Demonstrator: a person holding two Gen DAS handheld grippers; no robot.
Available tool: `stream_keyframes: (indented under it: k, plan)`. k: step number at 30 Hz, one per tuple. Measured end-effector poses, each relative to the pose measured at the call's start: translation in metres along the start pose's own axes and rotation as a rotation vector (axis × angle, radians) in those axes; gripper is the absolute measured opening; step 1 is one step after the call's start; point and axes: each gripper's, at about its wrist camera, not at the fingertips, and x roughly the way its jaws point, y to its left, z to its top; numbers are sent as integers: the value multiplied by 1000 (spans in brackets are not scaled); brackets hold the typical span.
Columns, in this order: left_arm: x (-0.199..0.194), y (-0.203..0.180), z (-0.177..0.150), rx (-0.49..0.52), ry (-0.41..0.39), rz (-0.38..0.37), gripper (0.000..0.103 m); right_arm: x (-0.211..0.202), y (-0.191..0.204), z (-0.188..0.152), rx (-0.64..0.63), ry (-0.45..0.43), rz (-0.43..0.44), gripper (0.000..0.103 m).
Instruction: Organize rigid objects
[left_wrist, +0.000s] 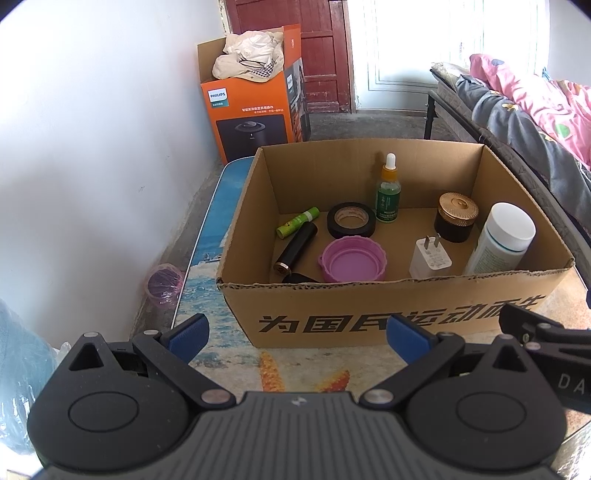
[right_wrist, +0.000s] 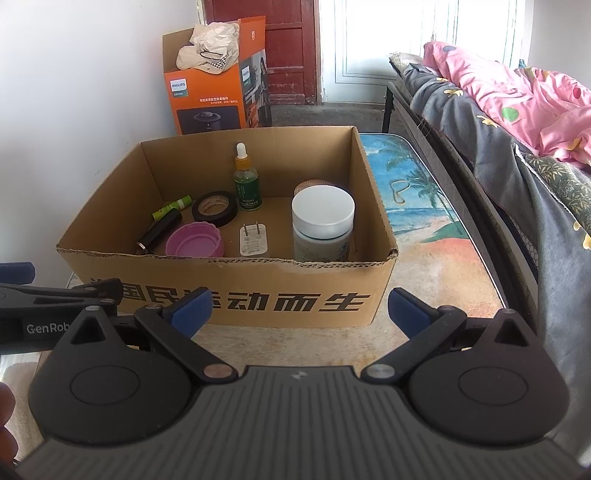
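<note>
Both grippers, left gripper and right gripper, hover spread wide and empty, blue-padded fingers apart. At twelve o'clock sits the corrugated cardboard box, holding a matte tape roll, scalloped purple lid, glossy white jar, dropper bottle and white charger.

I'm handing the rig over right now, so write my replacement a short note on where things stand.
Left gripper: open, empty, in front of the cardboard box.
Right gripper: open, empty, also in front of the box.
Inside the box: dropper bottle, tape roll, purple lid, charger plug, gold-lidded jar, white bottle, black tube, green tube.
Done: all visible items boxed.
Left: nothing seen loose on the table.
</note>
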Motion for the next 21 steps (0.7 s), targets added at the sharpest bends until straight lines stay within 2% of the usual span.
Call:
stream_keyframes:
  k: [21]
  plan:
    - [-6, 0, 0, -6, -12, 1, 103, -6, 3, 2, -3, -10, -5, 102]
